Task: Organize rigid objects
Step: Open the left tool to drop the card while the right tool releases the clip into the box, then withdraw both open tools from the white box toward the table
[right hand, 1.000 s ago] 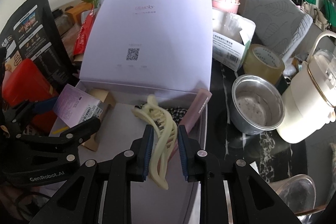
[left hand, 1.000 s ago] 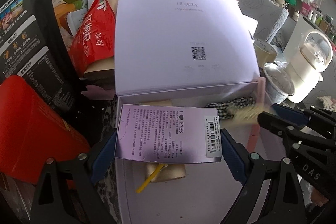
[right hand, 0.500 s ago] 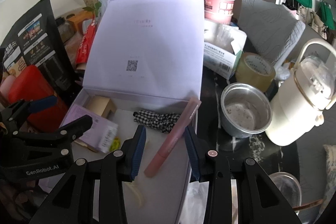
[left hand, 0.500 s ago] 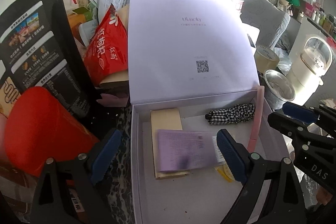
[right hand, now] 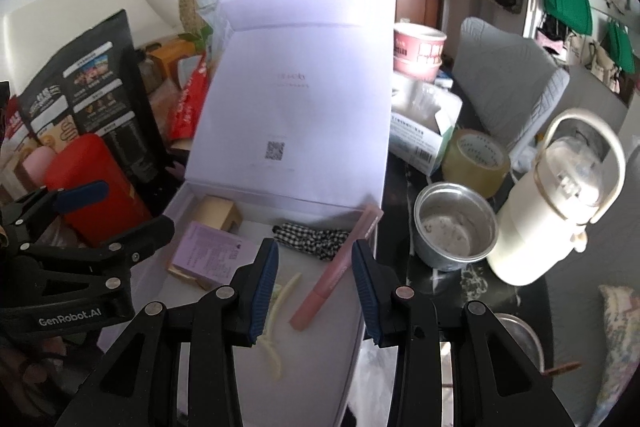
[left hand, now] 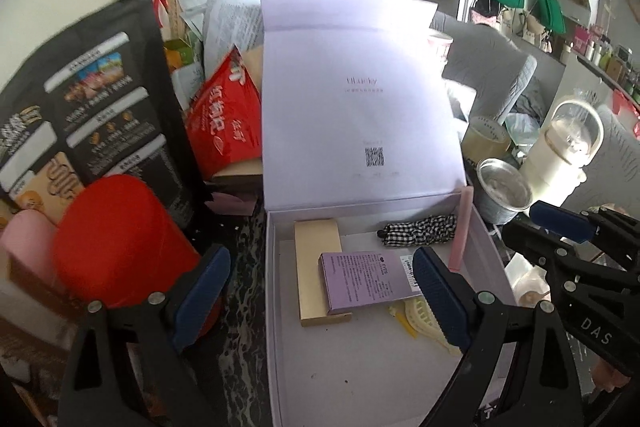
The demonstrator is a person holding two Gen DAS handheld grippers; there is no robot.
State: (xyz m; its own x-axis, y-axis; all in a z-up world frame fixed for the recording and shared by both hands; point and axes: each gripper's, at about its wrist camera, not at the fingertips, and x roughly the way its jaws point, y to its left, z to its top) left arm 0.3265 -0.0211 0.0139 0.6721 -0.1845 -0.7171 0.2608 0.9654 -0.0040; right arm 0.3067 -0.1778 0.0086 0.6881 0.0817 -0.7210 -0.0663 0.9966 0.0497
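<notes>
An open lavender box [left hand: 360, 367] [right hand: 304, 367] stands with its lid upright. Inside it lie a gold carton [left hand: 316, 247], a purple carton [left hand: 364, 281] [right hand: 212, 253] resting across the gold one, a black-and-white checked item [left hand: 418, 229] [right hand: 312, 239], a pink tube [left hand: 462, 227] [right hand: 340, 267] and a pale yellow hair clip [left hand: 424, 315] [right hand: 276, 307]. My left gripper [left hand: 320, 295] hangs open above the box's near left part, nothing between its pads. My right gripper [right hand: 315, 287] is open over the tube and clip and touches neither.
Left of the box stand a red canister [left hand: 120, 243], a black printed bag [left hand: 80, 115] and a red snack bag [left hand: 224, 119]. To its right are a steel cup [right hand: 454, 227], a tape roll [right hand: 476, 155], a white kettle [right hand: 560, 195] and a tissue carton [right hand: 420, 135].
The left gripper let go of the purple carton and the right one released the yellow hair clip; both now lie in the box. Both grippers rose and drew back.
</notes>
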